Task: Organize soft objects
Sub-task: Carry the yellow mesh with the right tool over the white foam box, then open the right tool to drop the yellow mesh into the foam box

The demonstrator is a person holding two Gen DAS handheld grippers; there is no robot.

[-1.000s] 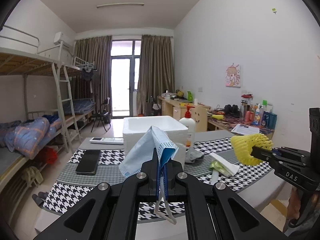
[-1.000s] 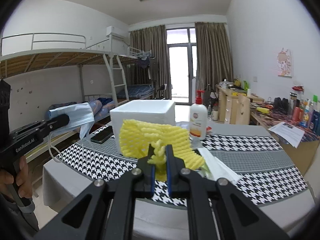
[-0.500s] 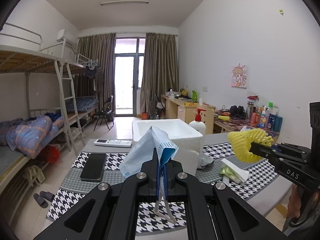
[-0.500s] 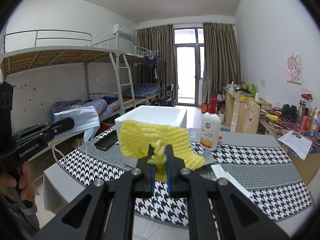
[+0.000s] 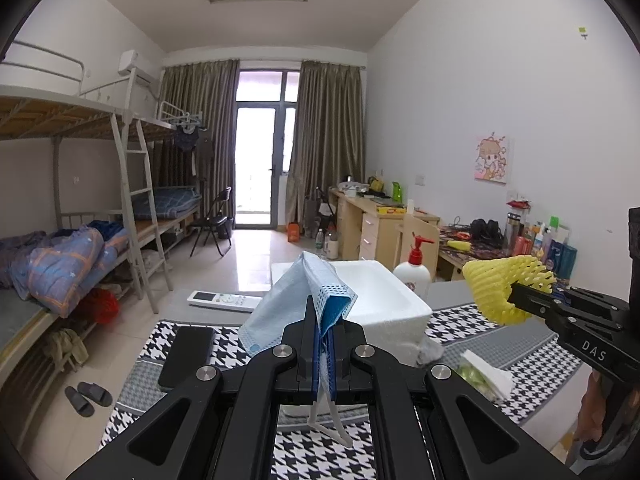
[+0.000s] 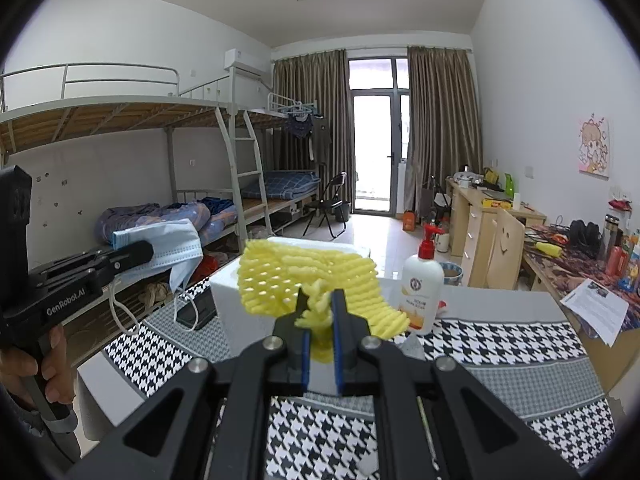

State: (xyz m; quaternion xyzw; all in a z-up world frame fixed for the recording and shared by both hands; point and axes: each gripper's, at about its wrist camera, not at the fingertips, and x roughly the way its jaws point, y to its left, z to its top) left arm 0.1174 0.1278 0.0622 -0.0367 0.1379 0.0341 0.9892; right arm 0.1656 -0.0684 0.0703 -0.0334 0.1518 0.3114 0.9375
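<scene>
Face mask (image 5: pixel 298 304) is pinched in your left gripper (image 5: pixel 323 340), jaws squeezed together on the blue folded edge, with the ear loops dangling down below the fingers. From the right wrist view you can see the same mask (image 6: pixel 168 250) hanging off the tip of that gripper (image 6: pixel 140 254), up in the air and off to the left of the table. Your right gripper (image 6: pixel 320 320) is clamped on the yellow foam net (image 6: pixel 308 280), which fans out above the jaws; in the left wrist view that net (image 5: pixel 500 292) sits out to the right, well apart from the mask.

Both soft things are held above the table with the houndstooth cloth (image 6: pixel 500 344), not touching it. Right behind them is the white foam box (image 5: pixel 380 300), open on top, and the lotion pump bottle (image 6: pixel 422 284) stands just beside it. A black phone (image 5: pixel 186 356) and a white remote (image 5: pixel 224 300) lie on the left part of the table.
</scene>
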